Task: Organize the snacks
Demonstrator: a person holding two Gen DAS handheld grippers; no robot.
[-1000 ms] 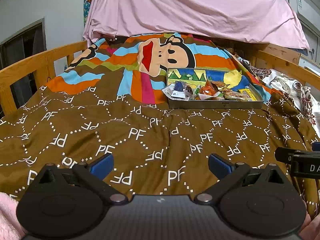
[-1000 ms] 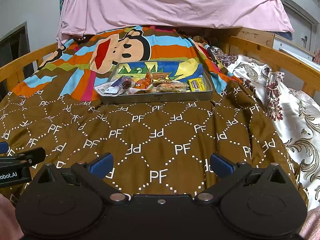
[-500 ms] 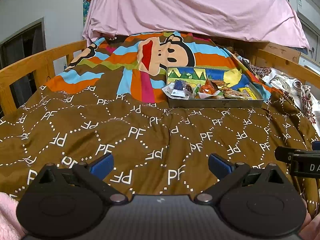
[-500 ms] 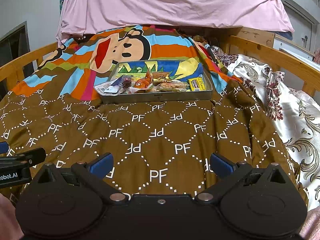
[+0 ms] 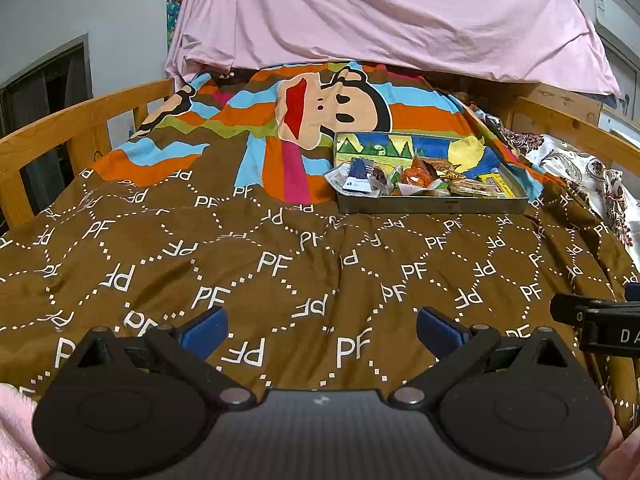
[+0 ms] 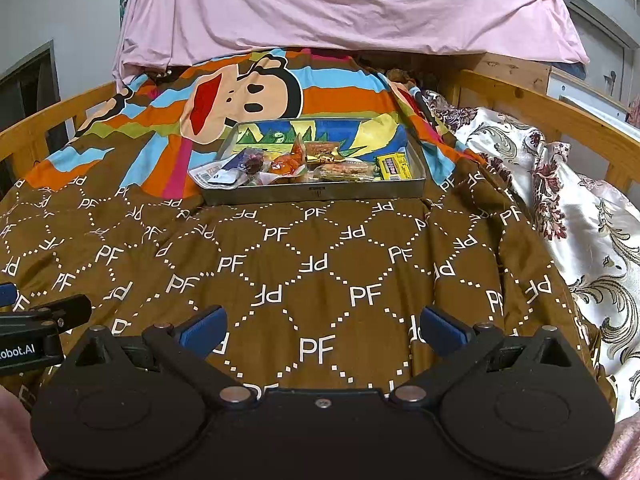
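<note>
Left tongs (image 5: 322, 326): spread wide, nothing between the blue pads, held low over the brown quilt (image 5: 280, 272). Right tongs (image 6: 323, 326): likewise wide open and empty, over the same quilt. Each pair shows at the edge of the other's view, so they sit side by side and near one another.

Ahead of both tongs, well apart from them, a metal tray (image 6: 316, 194) rests on the bed, up against the striped monkey print. From the left tongs it lies ahead and to the right; from the right tongs, ahead and slightly left.

Contents: the snacks (image 6: 304, 166) lie crowded along the tray's near wall, several overlapping. A white and blue packet (image 6: 218, 174) hangs over the left rim. A yellow packet (image 6: 394, 166) sits at the right end. The far half of the tray floor is bare, its painted picture showing.

No snack is seen loose on the quilt.

Assessment: everything appears gathered in the tray, yet unsorted. Neither pair of tongs has reached the tray. Arranging, and tucking in the overhanging packet, appears still to do.
</note>
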